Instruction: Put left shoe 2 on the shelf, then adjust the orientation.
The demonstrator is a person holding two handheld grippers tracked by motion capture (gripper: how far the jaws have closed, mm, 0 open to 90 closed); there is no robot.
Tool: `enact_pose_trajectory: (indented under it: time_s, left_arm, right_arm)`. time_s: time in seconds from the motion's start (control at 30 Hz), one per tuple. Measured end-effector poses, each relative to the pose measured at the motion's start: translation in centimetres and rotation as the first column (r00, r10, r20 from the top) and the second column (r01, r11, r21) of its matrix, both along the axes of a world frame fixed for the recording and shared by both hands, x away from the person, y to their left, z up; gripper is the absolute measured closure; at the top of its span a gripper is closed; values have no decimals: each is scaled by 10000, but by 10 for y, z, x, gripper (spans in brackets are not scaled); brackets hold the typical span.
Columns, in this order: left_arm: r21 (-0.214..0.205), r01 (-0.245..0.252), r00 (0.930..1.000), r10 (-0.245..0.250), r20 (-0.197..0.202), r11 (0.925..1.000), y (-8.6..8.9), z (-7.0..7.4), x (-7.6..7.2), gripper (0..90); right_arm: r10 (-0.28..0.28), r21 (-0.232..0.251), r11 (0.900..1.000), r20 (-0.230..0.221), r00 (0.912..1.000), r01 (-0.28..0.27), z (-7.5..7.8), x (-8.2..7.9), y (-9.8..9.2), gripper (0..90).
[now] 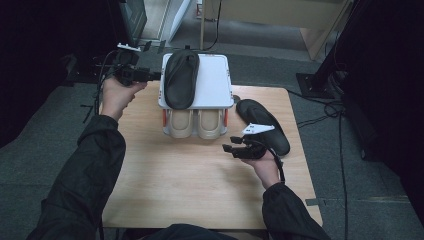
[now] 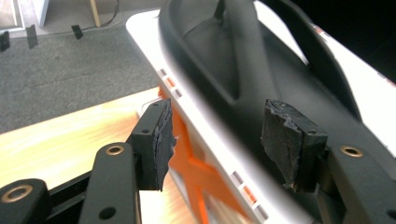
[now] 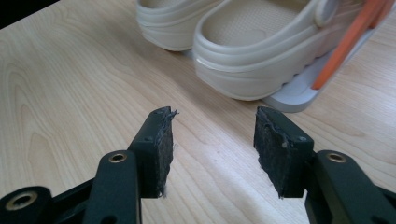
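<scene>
Two black flip-flops are in play, and only one has reached the rack so far, so by my reading the job of shelving them is about half done. Nearest the person, the right gripper [image 1: 239, 148] hovers low over the wooden table [image 1: 190, 185] at about 4 o'clock of the rack, jaws well apart and holding nothing; its own view looks past bare wood toward the pair of beige clogs [image 3: 261, 42]. Just beyond it, at 2 o'clock from that gripper, the second flip-flop [image 1: 265, 125] lies flat on the table near the right edge, untouched. Farther on, the clogs sit on the lower tier of the white shoe rack [image 1: 215, 82], between its orange side braces [image 2: 187, 163]. The first flip-flop [image 1: 181, 77] rests lengthwise on the rack's top shelf. At 9 o'clock of it the left gripper [image 1: 150, 76] is wide open and empty, its pads either side of the sandal's edge without clamping it.
</scene>
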State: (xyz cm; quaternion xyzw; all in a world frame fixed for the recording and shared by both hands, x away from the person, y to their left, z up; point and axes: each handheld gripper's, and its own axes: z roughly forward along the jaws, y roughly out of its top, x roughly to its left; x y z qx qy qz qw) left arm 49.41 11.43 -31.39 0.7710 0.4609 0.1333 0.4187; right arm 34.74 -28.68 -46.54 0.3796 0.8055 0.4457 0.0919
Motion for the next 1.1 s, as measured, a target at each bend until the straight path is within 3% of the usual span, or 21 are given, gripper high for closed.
enact_pose_trajectory:
  time_s: [0.4,0.57,0.73,1.1]
  left_arm:
    - [-183,105,9994,-111,-338,9998,18,-21,-15,433]
    - [-321,133,9995,-142,-276,9994,20,-32,-24,433]
    - [-365,146,9992,-159,-368,9992,24,-45,-34,431]
    - [-385,349,9973,-373,-633,9987,22,-78,-54,431]
  right_arm:
    - [-599,-87,9982,254,9979,601,-1,15,-22,483]
    - [-991,-181,9949,249,9948,996,-2,24,-33,487]
    - [-1402,-313,9894,576,9884,1421,3,29,-46,494]
    - [-2187,-187,9753,588,9740,2201,5,39,-69,567]
